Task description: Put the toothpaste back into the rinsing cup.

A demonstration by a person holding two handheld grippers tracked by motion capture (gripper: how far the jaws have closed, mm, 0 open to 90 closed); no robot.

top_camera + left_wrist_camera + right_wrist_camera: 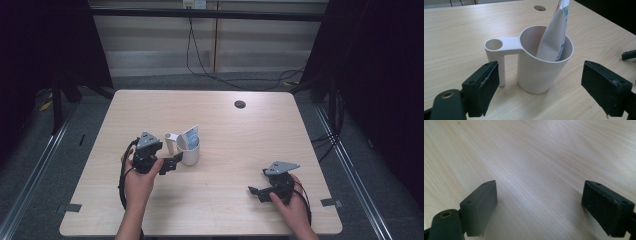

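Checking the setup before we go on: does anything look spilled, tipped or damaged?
Nothing stands out. The white cup stands upright on the table, with the tube leaning inside it. The left gripper faces the cup with open jaws.

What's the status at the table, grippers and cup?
Left gripper open, facing white cup. Tube upright inside cup. Right gripper open over bare table. Nothing in the way.

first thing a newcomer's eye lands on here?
Probably the white cup left of the table's middle, with a squeezed tube leaning in it and a hollow post handle. The left gripper faces it, jaws open and apart from it; the right gripper sits open over bare wood near the right front.
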